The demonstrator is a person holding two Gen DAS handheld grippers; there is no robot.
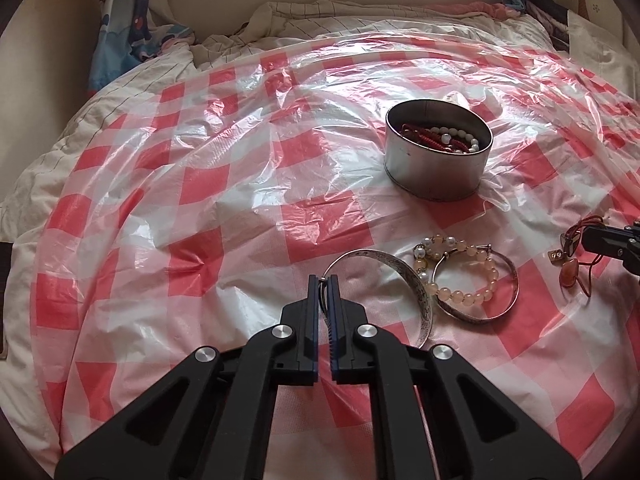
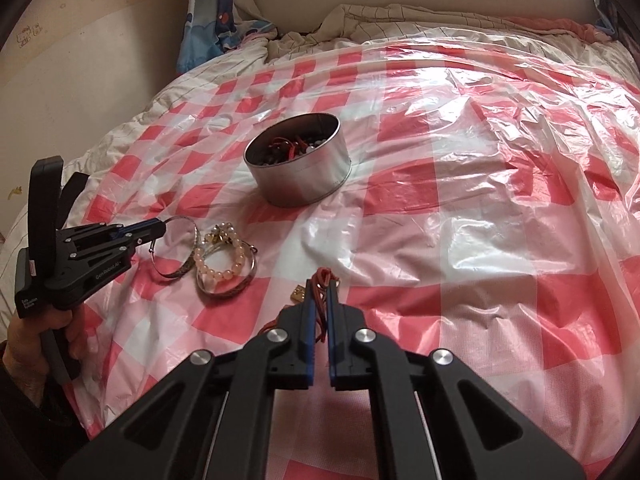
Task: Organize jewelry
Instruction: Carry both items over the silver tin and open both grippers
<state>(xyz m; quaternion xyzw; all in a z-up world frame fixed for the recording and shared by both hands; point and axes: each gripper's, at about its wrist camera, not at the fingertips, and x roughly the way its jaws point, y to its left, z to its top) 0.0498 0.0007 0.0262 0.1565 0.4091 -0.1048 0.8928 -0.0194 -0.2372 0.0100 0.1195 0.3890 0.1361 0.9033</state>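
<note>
Near the round tin (image 1: 436, 160), your left gripper (image 1: 323, 280) has its jaws pinching the silver bangle (image 1: 416, 300); your right gripper (image 2: 321, 280) has its jaws pinching the red cord (image 2: 322, 275).

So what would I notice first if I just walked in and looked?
Probably the round silver tin full of beads, sitting on the shiny red-and-white checked plastic sheet over the bed. In front of it, the left gripper pinches a silver bangle, and the right gripper pinches a red cord necklace.
</note>
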